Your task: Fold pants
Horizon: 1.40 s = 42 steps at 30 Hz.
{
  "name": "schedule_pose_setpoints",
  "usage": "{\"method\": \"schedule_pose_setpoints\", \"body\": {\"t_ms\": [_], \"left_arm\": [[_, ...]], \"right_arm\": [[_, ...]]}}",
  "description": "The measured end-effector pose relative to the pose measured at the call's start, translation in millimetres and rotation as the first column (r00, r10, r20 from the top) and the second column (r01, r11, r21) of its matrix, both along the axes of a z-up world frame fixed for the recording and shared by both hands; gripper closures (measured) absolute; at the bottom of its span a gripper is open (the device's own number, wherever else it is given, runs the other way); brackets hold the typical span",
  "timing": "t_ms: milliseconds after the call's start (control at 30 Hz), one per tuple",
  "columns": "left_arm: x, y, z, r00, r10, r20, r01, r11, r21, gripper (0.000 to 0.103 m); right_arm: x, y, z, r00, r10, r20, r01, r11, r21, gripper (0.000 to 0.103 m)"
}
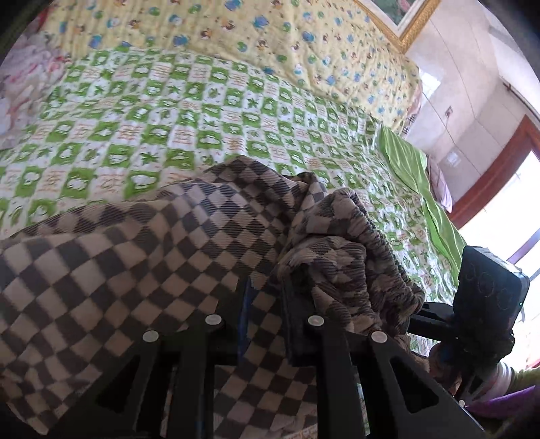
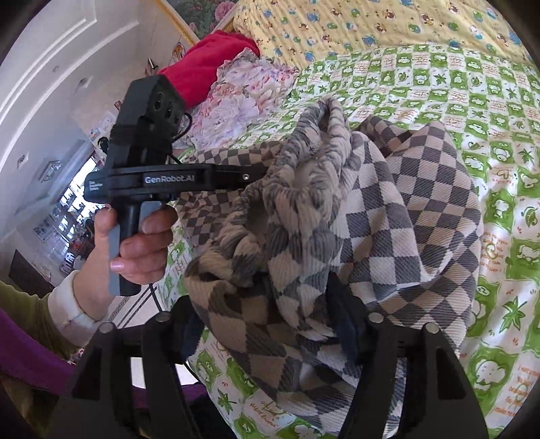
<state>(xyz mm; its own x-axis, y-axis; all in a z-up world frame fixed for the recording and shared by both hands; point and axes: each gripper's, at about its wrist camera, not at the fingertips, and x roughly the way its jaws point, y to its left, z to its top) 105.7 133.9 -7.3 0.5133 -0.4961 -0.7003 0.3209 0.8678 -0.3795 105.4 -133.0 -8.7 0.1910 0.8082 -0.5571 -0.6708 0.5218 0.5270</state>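
Right wrist view shows the right gripper (image 2: 270, 324) at the bottom of the frame with its jaws standing wide; the checked pants (image 2: 337, 209) bulge up between the two fingers, but the pads do not seem to press on them. At centre left of the same frame the left gripper (image 2: 261, 176) comes in sideways, held by a hand (image 2: 135, 243), and its tip is buried in the ribbed waistband (image 2: 303, 162). Left wrist view confirms it: that gripper's jaws are nearly shut and pinch a fold of the checked cloth at lower centre, with the waistband bunched just right of the fingers.

The pants lie in a loose heap on the green-and-white quilt (image 2: 472, 101), raised at the waistband, with one leg trailing to the lower left of the left wrist view. A yellow printed blanket (image 1: 236, 30) lies along the top of that view, and a red bundle (image 2: 209, 67) sits at upper left of the right wrist view.

My worry is the single pinch. With only one gripper holding, the heap will likely sag or twist if lifted, and a crooked fold would follow. The right gripper may also close on several bunched layers at once, or catch the quilt beneath, dragging bedding along. The elastic band looks springy and thick, so a shallow bite could slip.
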Motion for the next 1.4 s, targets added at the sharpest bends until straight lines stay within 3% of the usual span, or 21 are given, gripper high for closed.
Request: {"method": "schedule_pose_setpoints", "body": {"t_ms": [100, 267, 400, 667, 767, 867, 1233, 1400], "left_arm": [[-10, 13, 3, 0.999, 0.039, 0.005, -0.039, 0.999, -0.018, 0.088], [-33, 33, 10, 0.995, 0.099, 0.024, -0.097, 0.994, -0.045, 0.088], [-49, 46, 16, 0.988, 0.149, 0.037, -0.146, 0.987, -0.061, 0.088], [-85, 74, 25, 0.963, 0.266, 0.051, -0.26, 0.961, -0.091, 0.088], [-97, 86, 27, 0.947, 0.316, 0.053, -0.31, 0.946, -0.092, 0.083], [-108, 100, 26, 0.928, 0.37, 0.043, -0.363, 0.925, -0.116, 0.073], [-131, 149, 18, 0.86, 0.511, -0.005, -0.506, 0.85, -0.147, 0.071], [-139, 167, 9, 0.823, 0.567, -0.045, -0.566, 0.809, -0.16, 0.064]], "right_arm": [[-4, 1, 7, 1.0, 0.005, 0.019, -0.005, 1.0, 0.022, 0.027], [-1, -3, 24, 0.999, 0.049, -0.015, -0.045, 0.982, 0.185, 0.025], [4, 3, 30, 0.998, 0.05, -0.024, -0.044, 0.978, 0.205, 0.025], [11, 25, 35, 0.998, 0.06, -0.024, -0.055, 0.981, 0.185, 0.025], [14, 31, 39, 0.998, 0.068, -0.012, -0.065, 0.984, 0.163, 0.025], [18, 38, 45, 0.997, 0.078, 0.008, -0.079, 0.986, 0.149, 0.025], [24, 83, 77, 0.976, 0.175, 0.127, -0.184, 0.981, 0.062, 0.025], [32, 102, 87, 0.966, 0.209, 0.155, -0.211, 0.978, -0.006, 0.025]]}}
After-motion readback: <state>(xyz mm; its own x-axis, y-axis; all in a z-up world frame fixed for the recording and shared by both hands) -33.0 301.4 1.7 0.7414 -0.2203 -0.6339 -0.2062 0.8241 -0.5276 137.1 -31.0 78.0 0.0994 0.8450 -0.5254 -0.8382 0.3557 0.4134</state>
